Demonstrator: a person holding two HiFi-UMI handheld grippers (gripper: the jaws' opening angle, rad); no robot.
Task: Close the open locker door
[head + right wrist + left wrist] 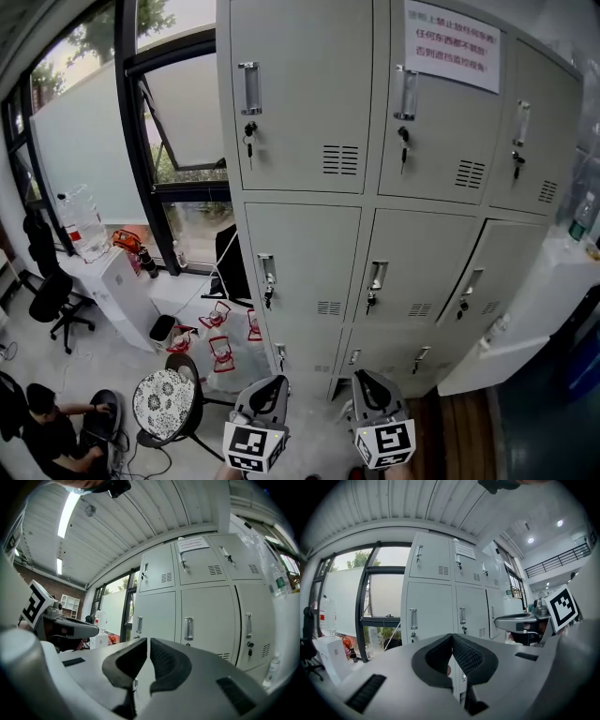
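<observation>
A bank of grey lockers [309, 94] fills the wall ahead, three doors wide, each door with a handle and a key. The middle-row door on the right [502, 272] seems to stand slightly ajar; the others look flush. Both grippers are low in the head view, apart from the lockers and pointing at them. My left gripper [265, 398] is shut with nothing between its fingers, as the left gripper view [451, 638] also shows. My right gripper [375, 398] is shut and empty too, its pads almost touching in the right gripper view [147, 643].
A white paper notice [452, 33] hangs on the upper lockers. A white cabinet [539, 300] stands at the right. To the left are tall windows [178, 122], a white box with a water bottle [82, 225], a black office chair [52, 300], a patterned round stool [164, 403], and a seated person [47, 427].
</observation>
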